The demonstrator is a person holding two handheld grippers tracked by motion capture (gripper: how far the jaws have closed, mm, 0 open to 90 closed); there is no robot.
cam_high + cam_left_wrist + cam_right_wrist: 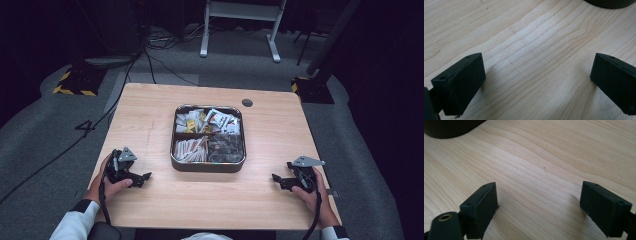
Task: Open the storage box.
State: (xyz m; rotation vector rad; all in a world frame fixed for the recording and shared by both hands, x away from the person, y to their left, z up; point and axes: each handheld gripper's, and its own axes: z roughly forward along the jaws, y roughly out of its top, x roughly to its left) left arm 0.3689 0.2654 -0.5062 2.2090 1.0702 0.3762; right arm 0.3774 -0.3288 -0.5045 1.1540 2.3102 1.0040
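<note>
A dark square tray (pixel 208 166) with four compartments stands in the middle of the wooden table (pixel 150 110). Its compartments hold several small packets and dark pieces. My left gripper (pixel 143 178) rests on the table at the near left, held by a hand, with its jaws pointing right toward the tray. Over bare wood in the left gripper view, the left gripper (pixel 537 75) is open and holds nothing. My right gripper (pixel 275 179) sits at the near right, pointing left. In the right gripper view, the right gripper (pixel 539 202) is open and holds nothing.
The tray's dark wall (pixel 610 3) shows at the top right of the left gripper view, and the same wall (pixel 449 127) at the top left of the right gripper view. A small round hole (pixel 247 103) sits near the table's far edge. Cables and stands lie on the floor behind.
</note>
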